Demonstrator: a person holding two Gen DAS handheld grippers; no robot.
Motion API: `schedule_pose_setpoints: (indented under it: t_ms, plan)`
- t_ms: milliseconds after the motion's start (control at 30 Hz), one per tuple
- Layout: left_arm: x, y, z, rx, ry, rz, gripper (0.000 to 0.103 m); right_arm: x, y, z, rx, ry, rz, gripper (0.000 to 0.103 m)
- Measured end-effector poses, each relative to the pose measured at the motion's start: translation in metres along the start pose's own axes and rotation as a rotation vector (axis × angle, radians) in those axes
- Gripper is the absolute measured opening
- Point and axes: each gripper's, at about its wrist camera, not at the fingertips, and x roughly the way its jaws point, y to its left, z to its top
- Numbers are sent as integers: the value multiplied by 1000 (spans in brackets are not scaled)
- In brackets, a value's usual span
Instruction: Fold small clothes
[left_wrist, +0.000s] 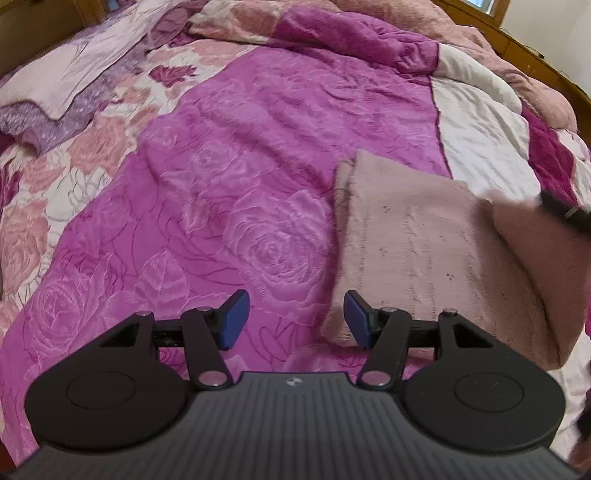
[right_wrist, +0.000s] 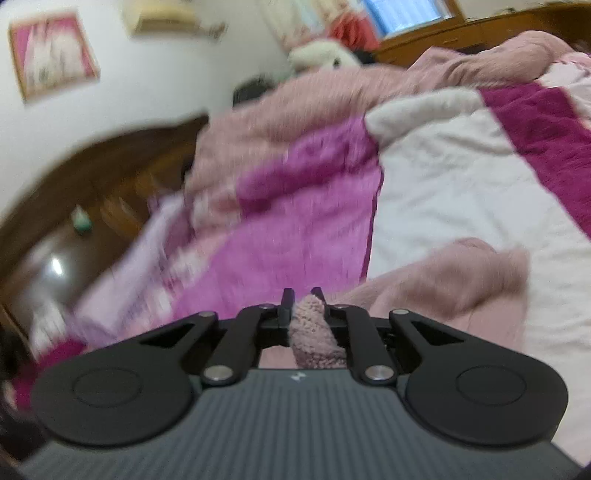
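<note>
Through my left wrist camera, my left tongs (left_wrist: 295, 319) stood wide apart and held nothing, hovering over the magenta rose quilt (left_wrist: 240, 192). The pink knitted garment (left_wrist: 417, 254) lay flat on that quilt, its near left corner just beside my right-hand blue pad (left_wrist: 356, 319). Its right part rose off the quilt in a lifted flap, and at the top of that flap a dark blurred shape, probably my other tongs, showed at the frame edge.

Through my right wrist camera, my right tongs (right_wrist: 302, 295) were closed narrow on a bunch of the same pink garment (right_wrist: 443, 284), fuzzy cloth squeezed up between the fingers. The rest trailed away over the quilt's white panel (right_wrist: 461, 192). The room behind was smeared, so I judged I was mid-swing.

I took this to be the folding-over step, one side being carried across. The next move would call for laying that held edge down square on the flat part, with my left tongs free to pin the near corner.
</note>
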Motion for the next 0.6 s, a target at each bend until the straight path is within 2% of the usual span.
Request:
schedule_pose_setpoints:
  t_ms: [67,133,233,300,333,367,533,600]
  plan:
    - [0,6,-1,-14,0,-6,64,14,4,-16,-6,89,12,14]
    - [0,10,-1,-18,-3,-10,64,14,10,-30,-23,111,13,14]
    - [3,15,0,-19,0,2,64,0,19,-38,-82,96,16,24]
    - [7,18,1,-29,6,3,64,-8,21,-36,-107,92,45,38]
    - [8,20,0,-35,9,2,64,-13,24,-35,-132,84,38,47]
    - [9,21,0,-40,11,0,64,-15,25,-35,-158,73,26,51]
    - [12,21,-3,-46,16,-7,64,-19,31,-36,-325,73,-57,52]
    - [11,20,-4,-43,16,-10,64,-24,31,-42,-378,62,-78,63]
